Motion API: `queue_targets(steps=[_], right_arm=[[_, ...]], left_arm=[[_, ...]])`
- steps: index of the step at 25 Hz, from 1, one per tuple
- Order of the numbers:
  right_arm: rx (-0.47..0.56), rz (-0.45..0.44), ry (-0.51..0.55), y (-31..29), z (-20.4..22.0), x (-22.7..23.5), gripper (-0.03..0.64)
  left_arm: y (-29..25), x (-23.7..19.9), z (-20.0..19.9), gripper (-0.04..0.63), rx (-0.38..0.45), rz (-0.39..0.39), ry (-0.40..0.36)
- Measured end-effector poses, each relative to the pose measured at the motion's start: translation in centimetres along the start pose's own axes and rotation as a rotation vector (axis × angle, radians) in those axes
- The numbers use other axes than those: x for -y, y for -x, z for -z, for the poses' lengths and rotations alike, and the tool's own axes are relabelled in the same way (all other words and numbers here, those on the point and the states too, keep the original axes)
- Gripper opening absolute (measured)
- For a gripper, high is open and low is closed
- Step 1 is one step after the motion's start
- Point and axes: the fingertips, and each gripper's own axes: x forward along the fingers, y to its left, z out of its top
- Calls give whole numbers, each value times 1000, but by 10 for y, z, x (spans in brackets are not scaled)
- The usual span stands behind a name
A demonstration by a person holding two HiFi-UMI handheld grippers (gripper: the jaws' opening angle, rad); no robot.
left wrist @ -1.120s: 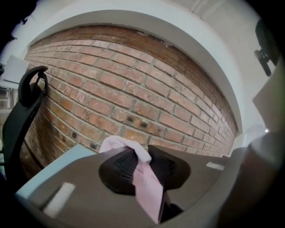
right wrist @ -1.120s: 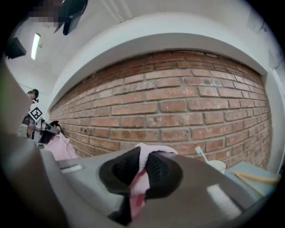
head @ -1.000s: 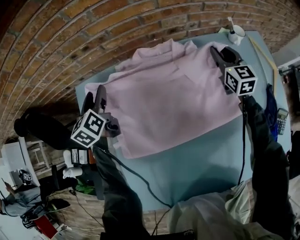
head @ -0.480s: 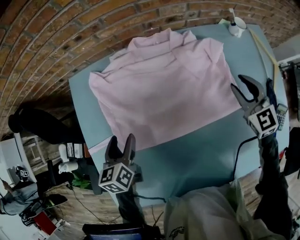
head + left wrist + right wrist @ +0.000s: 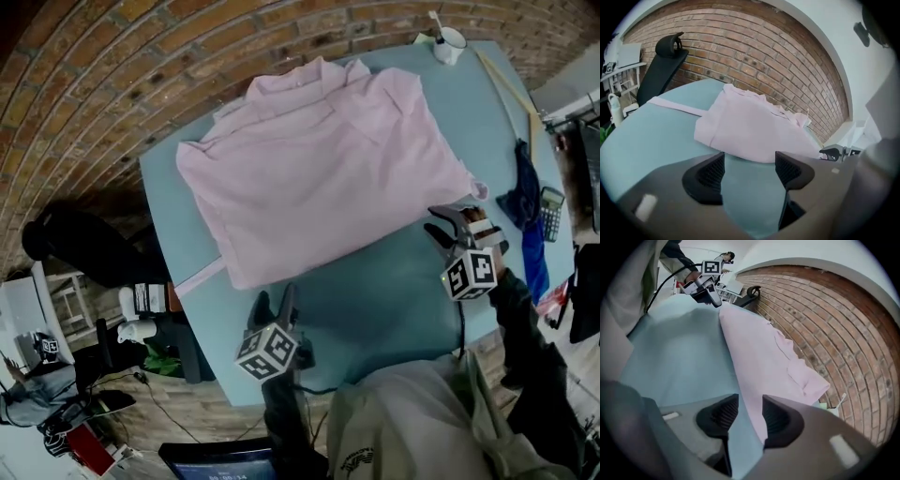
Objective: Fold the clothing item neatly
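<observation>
A pale pink shirt [image 5: 319, 178] lies spread flat on the teal table [image 5: 394, 300], collar toward the brick wall, with a thin strip of cloth sticking out at its near left corner. My left gripper [image 5: 276, 304] hovers over bare table just short of the shirt's near hem, open, nothing between its pads [image 5: 710, 176]. My right gripper [image 5: 438, 221] stands open by the shirt's near right corner. In the right gripper view the shirt's edge [image 5: 759, 357] runs just beyond the jaws, and the pads [image 5: 776, 420] do not press on it.
A white cup [image 5: 448, 42] stands at the far right corner beside a long wooden stick [image 5: 506, 84]. A blue cloth [image 5: 525, 211] and a calculator [image 5: 550, 202] lie off the right edge. A black office chair [image 5: 75, 253] sits left of the table.
Both grippers have drawn back from the shirt toward the person: the left from the left edge, the right from the far right shoulder. The shirt stays flat on the table.
</observation>
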Motion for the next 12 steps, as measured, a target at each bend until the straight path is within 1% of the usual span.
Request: queue_targets(steps=[2, 4, 5, 7, 8, 9, 10, 11, 12], right_arm=[[-23, -3, 26, -11, 1, 3, 161], [-53, 9, 76, -22, 1, 7, 161], [-63, 24, 96, -27, 1, 10, 161], [-66, 52, 118, -36, -4, 16, 159], [-68, 62, 127, -40, -6, 17, 152], [-71, 66, 136, -42, -8, 16, 130], [-75, 66, 141, -43, -9, 14, 94], [-77, 66, 137, -42, -9, 12, 55], [-76, 67, 125, -39, -9, 9, 30]], left_arm=[[-8, 1, -3, 350, 10, 21, 38], [-15, -3, -8, 347, 32, 26, 105], [-18, -9, -10, 343, 49, 12, 148], [-23, -21, -15, 238, 85, -21, 226], [-24, -26, -18, 210, 99, -35, 248], [-25, -30, -20, 146, 109, -49, 260], [-24, -34, -22, 56, 116, -59, 268], [-22, -35, -23, 39, 122, -58, 279], [-20, -36, -21, 32, 128, -50, 292]])
